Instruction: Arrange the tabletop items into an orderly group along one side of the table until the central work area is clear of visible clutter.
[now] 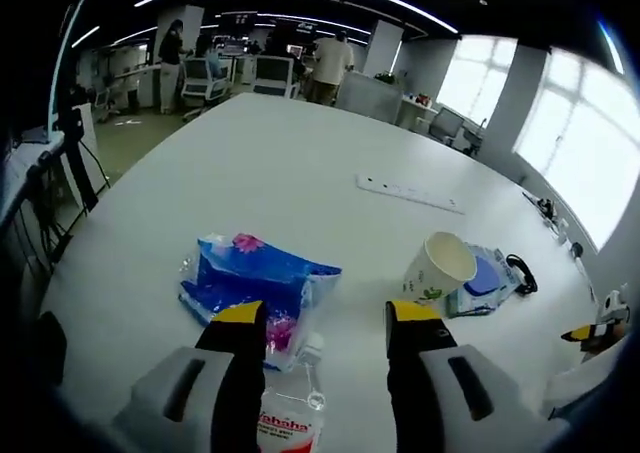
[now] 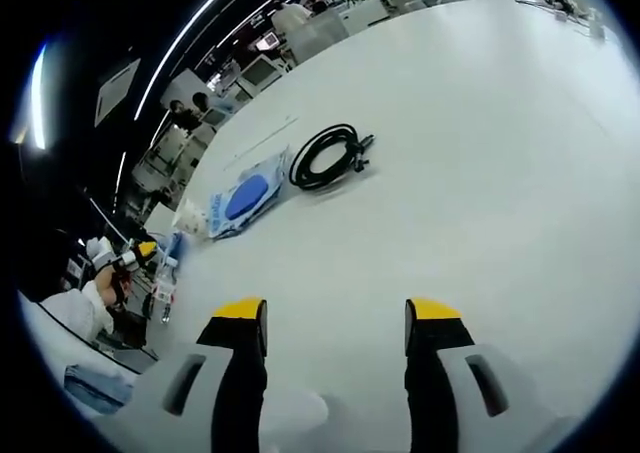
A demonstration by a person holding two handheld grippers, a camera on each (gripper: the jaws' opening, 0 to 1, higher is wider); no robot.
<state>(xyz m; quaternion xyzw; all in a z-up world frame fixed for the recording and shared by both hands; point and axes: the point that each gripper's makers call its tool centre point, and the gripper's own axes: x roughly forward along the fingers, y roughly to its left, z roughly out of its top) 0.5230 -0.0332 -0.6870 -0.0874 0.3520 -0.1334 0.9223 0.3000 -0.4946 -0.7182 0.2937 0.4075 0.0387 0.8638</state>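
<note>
In the left gripper view, the left hand-held gripper hovers low over the large white bench, jaws apart and gripping nothing. A clear plastic water bottle with a red-lettered label lies between the jaws, cap toward 12 o'clock. A blue and pink plastic tissue pack lies at 10 o'clock, touching the left jaw tip. A white paper cup lies tipped at 1 o'clock, against a clear pouch holding a blue disc. A white power strip lies beyond. In the right gripper view, the right hand-held gripper hovers over bare bench surface, jaws apart and unloaded; a coiled black cable lies at 12 o'clock, just beside the pouch.
</note>
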